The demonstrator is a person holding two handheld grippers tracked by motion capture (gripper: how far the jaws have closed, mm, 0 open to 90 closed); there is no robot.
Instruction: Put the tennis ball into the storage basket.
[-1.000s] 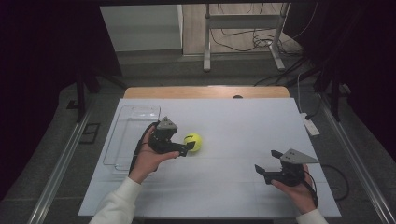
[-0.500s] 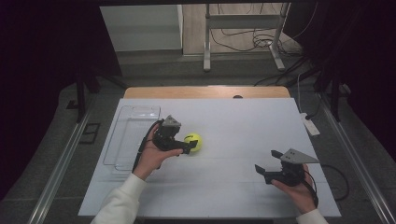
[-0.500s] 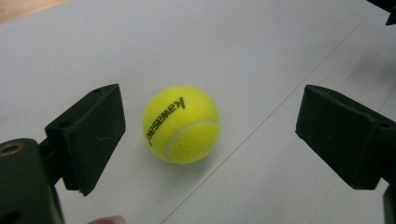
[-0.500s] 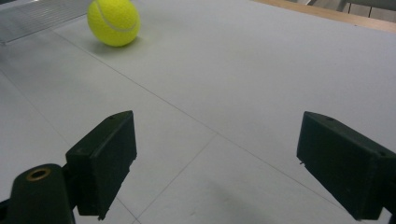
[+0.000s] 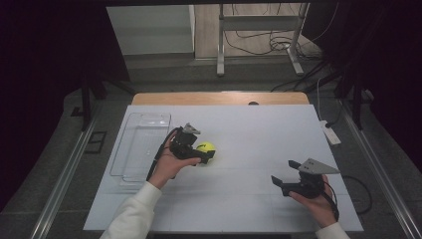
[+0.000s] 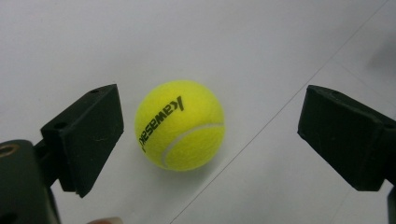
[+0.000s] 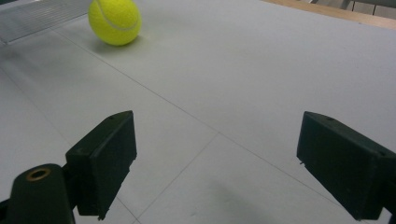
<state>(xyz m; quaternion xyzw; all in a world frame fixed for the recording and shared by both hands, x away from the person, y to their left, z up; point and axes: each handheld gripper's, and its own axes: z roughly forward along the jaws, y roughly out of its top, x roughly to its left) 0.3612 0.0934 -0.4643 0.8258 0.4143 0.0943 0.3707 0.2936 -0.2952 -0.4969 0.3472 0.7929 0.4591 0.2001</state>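
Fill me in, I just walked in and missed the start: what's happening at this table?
A person holds a two-jaw gripper in each hand over a white table. The left gripper is open around a yellow tennis ball, which sits on the table between the jaws, ungripped. The right gripper is open and holds nothing, off to the side. A clear tray lies left of the ball.

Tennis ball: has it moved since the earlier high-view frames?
No. The tennis ball sits at the same spot right of the clear tray, with the left gripper open around it.
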